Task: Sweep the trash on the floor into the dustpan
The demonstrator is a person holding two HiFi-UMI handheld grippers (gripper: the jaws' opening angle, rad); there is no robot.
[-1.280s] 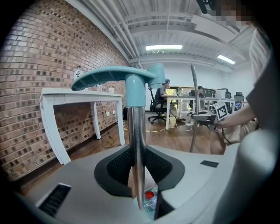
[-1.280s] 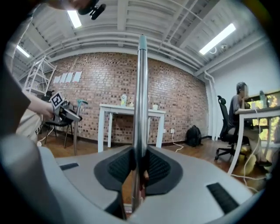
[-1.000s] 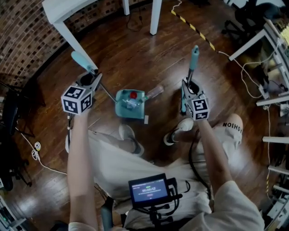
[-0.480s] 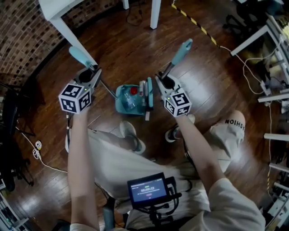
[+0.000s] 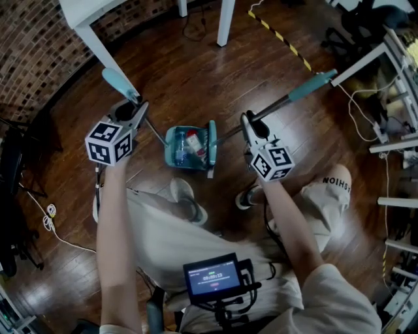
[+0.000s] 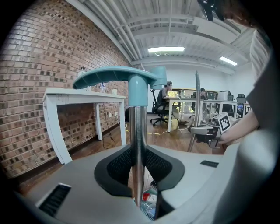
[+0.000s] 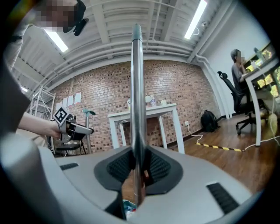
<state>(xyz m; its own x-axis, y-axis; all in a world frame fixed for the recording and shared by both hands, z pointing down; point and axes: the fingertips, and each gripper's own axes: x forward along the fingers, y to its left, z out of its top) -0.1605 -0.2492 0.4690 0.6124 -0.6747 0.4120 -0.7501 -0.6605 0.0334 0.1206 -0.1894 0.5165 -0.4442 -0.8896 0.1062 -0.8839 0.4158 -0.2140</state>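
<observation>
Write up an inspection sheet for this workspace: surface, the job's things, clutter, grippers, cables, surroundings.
Surface: dark wooden floor; no loose trash seen around the pan.
Job's things: teal dustpan holds trash, including a clear bottle and something red; broom head sits against its right side in the head view.
Clutter: nothing seen.
Grippers: left gripper shut on the dustpan handle; right gripper shut on the broom pole.
Cables: white cable on the floor at left; another cable by the desks at right.
Surroundings: white table, brick wall, yellow-black floor tape.
</observation>
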